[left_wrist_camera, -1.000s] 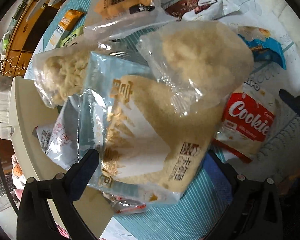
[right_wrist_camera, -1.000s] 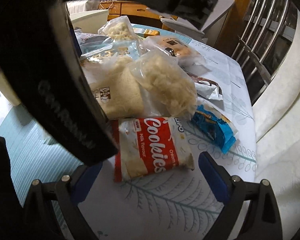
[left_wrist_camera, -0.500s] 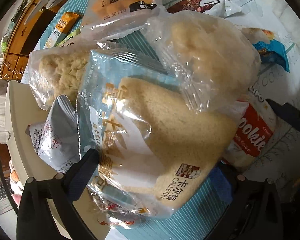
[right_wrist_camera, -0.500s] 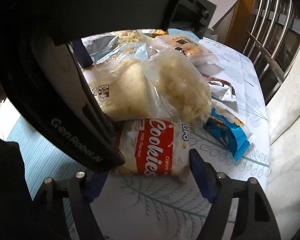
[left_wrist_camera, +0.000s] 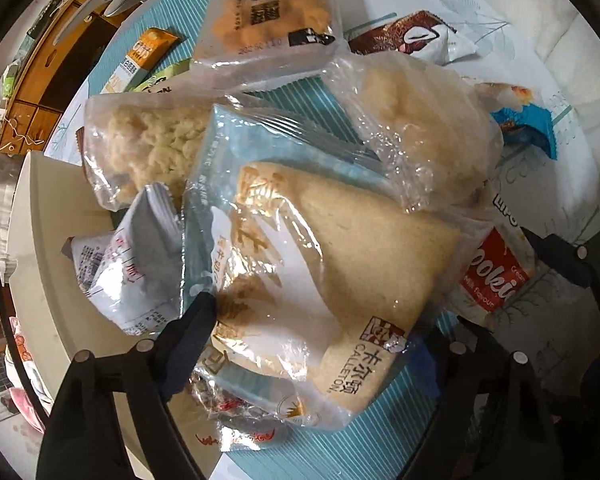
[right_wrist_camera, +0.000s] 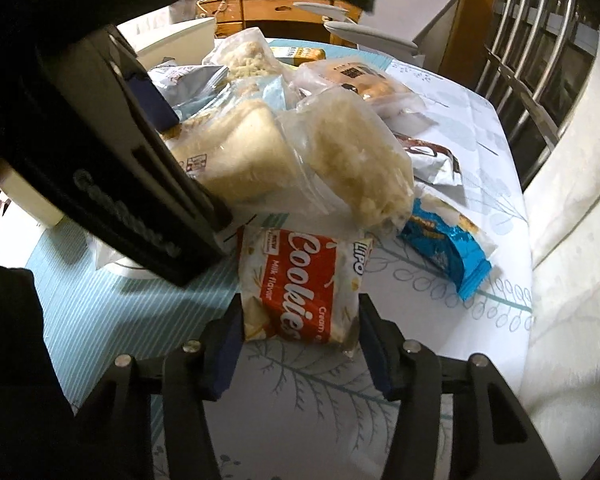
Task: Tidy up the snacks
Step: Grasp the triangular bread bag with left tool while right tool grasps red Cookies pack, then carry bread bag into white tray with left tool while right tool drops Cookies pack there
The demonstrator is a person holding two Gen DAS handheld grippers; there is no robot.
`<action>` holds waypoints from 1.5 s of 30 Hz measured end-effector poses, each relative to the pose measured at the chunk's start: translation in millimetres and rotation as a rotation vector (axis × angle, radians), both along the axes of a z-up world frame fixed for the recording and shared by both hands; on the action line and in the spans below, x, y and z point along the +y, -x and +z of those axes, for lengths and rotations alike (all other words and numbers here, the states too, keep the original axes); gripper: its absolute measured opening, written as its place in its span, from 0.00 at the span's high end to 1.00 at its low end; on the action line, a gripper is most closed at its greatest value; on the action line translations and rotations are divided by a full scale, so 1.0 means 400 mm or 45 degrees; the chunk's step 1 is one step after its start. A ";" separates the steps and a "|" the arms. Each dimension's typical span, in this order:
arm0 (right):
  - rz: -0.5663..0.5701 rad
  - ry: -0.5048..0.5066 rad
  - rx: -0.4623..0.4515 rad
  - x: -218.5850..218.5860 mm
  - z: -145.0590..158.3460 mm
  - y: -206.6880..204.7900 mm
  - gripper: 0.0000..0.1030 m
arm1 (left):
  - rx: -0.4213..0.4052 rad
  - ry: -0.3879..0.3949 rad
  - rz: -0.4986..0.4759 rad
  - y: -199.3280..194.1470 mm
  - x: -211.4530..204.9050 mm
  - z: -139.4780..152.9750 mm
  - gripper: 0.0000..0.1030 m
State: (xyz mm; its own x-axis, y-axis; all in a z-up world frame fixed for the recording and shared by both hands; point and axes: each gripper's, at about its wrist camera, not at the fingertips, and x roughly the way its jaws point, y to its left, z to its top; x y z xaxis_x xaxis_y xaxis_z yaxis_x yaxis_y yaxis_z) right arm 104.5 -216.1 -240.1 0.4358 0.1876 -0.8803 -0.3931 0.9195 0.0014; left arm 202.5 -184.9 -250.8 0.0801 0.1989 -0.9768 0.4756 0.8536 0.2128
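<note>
A bread bag (left_wrist_camera: 340, 260) with a blue and white wrapper lies on top of the snack pile, between the fingers of my left gripper (left_wrist_camera: 314, 336). Its jaws are closing; the left pad presses the wrapper's edge, and the bag's corner partly hides the other pad. A red and white cookie pack (right_wrist_camera: 304, 280) lies on the tablecloth, between the closing jaws of my right gripper (right_wrist_camera: 300, 320). Both pads touch its sides and the pack looks squeezed. The left wrist view shows the cookie pack (left_wrist_camera: 496, 280) at the right. The bread bag (right_wrist_camera: 236, 160) sits behind it in the right wrist view.
A clear bag of crumbly snack (left_wrist_camera: 416, 132) leans on the bread bag, and another (left_wrist_camera: 152, 148) lies behind. An orange bun pack (left_wrist_camera: 268, 20), a brown wrapper (left_wrist_camera: 412, 32), a blue pack (right_wrist_camera: 444, 248) and a grey packet (left_wrist_camera: 132, 264) surround them. A white tray (left_wrist_camera: 40, 240) stands left.
Both pairs of jaws have narrowed. The right pads came in against the cookie pack's sides. The left gripper came closer to the bread bag and its fingers closed in on it.
</note>
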 end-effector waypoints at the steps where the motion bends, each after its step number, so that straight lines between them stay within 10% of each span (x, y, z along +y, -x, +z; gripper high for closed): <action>1: -0.010 0.010 0.005 0.003 0.001 0.000 0.49 | -0.005 0.004 -0.001 0.002 0.005 0.007 0.22; 26: -0.306 -0.016 0.035 -0.033 0.097 0.055 0.50 | 0.020 0.324 0.112 -0.039 0.175 0.109 0.47; 45: -0.403 -0.079 -0.153 0.148 0.306 0.100 0.50 | -0.093 0.547 0.124 0.134 0.376 0.487 0.47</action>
